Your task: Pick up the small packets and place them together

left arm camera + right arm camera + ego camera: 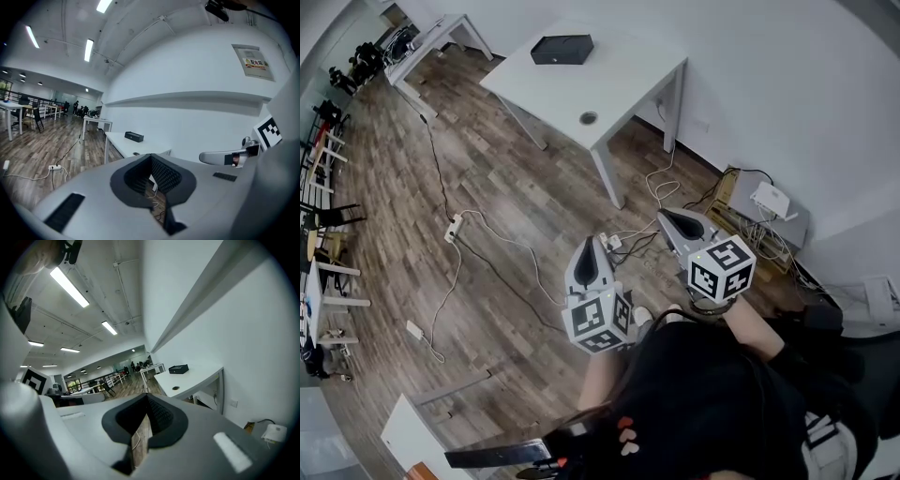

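No small packets show in any view. In the head view my left gripper (586,251) and right gripper (671,221) are held side by side over the wooden floor, well short of the white table (619,89). Both are shut and hold nothing. A black box (562,49) lies on the table's far end, with a round cable hole (589,118) near its front edge. The left gripper view looks past the left gripper (152,177) to the table (123,143) and box (134,136). The right gripper (143,422) points level towards the same table (194,379) and box (178,369).
White cables and a power strip (453,228) trail across the floor between me and the table. A white router (769,200) sits on a cable box by the wall at right. Another desk (431,42) stands at far left, with chairs (328,220) along the left edge.
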The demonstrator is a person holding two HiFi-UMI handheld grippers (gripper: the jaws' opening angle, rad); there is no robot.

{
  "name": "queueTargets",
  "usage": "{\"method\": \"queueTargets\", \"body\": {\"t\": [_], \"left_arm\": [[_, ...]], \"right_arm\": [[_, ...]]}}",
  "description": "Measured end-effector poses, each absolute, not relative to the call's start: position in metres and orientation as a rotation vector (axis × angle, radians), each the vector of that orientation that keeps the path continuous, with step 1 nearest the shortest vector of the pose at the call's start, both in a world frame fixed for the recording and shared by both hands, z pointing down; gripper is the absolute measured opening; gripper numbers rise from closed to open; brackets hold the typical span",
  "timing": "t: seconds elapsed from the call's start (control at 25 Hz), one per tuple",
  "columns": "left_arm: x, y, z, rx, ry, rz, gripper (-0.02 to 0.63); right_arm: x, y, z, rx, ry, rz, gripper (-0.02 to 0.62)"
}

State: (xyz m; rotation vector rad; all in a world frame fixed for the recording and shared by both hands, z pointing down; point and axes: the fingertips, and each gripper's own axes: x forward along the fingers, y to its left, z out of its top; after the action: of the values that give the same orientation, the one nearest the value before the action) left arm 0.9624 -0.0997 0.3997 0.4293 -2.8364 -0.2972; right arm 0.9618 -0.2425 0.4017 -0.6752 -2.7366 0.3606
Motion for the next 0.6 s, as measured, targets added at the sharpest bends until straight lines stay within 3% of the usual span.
{"method": "queueTargets", "body": {"t": [0.6], "left_arm": [[0.961, -0.057, 0.427, 0.17, -2.829, -0.312, -0.002]], "right_arm": [[0.937, -0.254, 0.418, -0.721, -2.754, 0.279, 0.0]]}}
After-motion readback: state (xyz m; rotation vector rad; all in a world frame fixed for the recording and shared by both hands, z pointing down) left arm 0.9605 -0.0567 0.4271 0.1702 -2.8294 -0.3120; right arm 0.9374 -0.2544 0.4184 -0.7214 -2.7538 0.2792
